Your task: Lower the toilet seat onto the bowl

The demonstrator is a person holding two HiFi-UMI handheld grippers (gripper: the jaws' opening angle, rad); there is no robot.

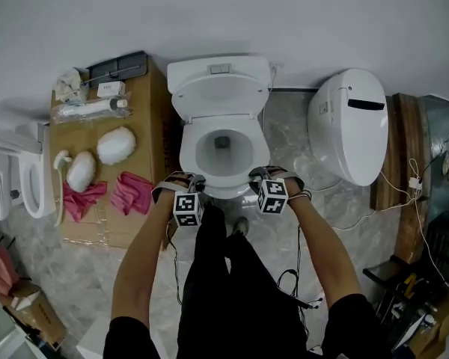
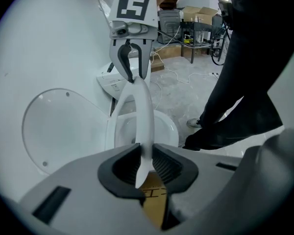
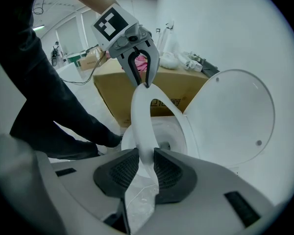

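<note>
Toilet seat | step, as judged: lowering, front edge off bowl | left tongs and right tongs each pinch its rim | next: ease down evenly, then release.

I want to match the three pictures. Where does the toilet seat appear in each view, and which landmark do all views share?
Head view: toilet seat, a white ring over the bowl, centre.
Left gripper view: centre, an edge-on white band rising from the jaws.
Right gripper view: centre, an edge-on white band rising from the jaws.
Shared landmark: the raised lid, upper centre, left, right.
</note>
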